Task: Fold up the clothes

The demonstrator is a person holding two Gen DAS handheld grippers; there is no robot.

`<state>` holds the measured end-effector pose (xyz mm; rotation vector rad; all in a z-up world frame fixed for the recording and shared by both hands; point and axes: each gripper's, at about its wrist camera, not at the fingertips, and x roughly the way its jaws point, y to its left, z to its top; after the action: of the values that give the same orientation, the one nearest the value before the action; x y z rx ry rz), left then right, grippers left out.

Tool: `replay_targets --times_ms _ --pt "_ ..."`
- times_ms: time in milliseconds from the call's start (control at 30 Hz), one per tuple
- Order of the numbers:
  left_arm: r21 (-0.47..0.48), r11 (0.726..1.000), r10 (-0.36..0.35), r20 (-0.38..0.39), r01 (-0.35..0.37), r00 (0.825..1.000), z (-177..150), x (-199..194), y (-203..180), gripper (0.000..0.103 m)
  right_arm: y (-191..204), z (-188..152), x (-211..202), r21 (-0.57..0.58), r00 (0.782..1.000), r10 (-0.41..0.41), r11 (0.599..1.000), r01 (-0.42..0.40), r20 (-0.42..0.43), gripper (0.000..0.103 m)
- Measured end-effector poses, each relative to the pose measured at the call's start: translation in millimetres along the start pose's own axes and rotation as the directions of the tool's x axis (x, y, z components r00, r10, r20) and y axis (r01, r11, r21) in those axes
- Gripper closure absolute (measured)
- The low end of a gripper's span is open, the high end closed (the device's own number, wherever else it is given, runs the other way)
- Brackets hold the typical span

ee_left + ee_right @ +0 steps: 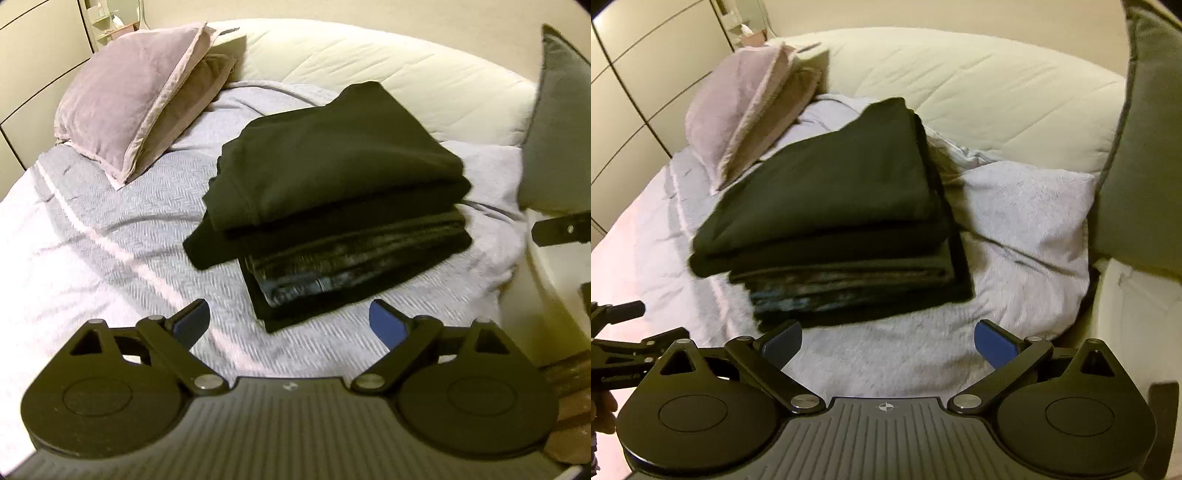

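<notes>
Jaws apart on both grippers, left (288, 321) and right (886, 341), holding nothing, hovering just near of the stack (328, 206).

Stack on the bed (110, 236), right of middle, already folded: roughly four dark layers, exact count unclear where edges blur. Top piece (332, 162) flat, overhanging the lower ones to the left.

Fits either a finished pile or a pause before another garment; no loose garment in view.

Counted: two grippers, one stack, two pillows (125, 99) far left, one grey cushion (554, 122) far right.
</notes>
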<state>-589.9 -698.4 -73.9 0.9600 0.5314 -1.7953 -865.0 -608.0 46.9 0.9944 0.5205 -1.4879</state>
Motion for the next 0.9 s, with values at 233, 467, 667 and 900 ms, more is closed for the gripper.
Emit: replay_targets --times_ms 233,467,667,900 --pt "-0.079 0.996 -0.038 -0.040 0.035 0.998 -27 -44 4 0.011 29 -37 -40 0.010 1.000 -0.017 1.000 0.016 0.027 0.001" --pt "-0.140 0.990 -0.037 -0.038 0.031 0.999 -31 -67 -6 0.011 38 -37 -50 -0.053 1.000 -0.007 0.999 0.008 0.019 0.001" --pt "-0.204 0.979 -0.001 -0.055 -0.011 0.998 -26 -74 -21 0.011 31 -35 -48 -0.098 1.000 0.013 0.995 -0.013 -0.003 0.001" --pt "-0.184 0.983 0.011 -0.076 -0.025 0.997 -30 -78 -45 0.011 19 -39 -44 -0.125 0.998 0.040 0.991 -0.045 -0.045 0.001"
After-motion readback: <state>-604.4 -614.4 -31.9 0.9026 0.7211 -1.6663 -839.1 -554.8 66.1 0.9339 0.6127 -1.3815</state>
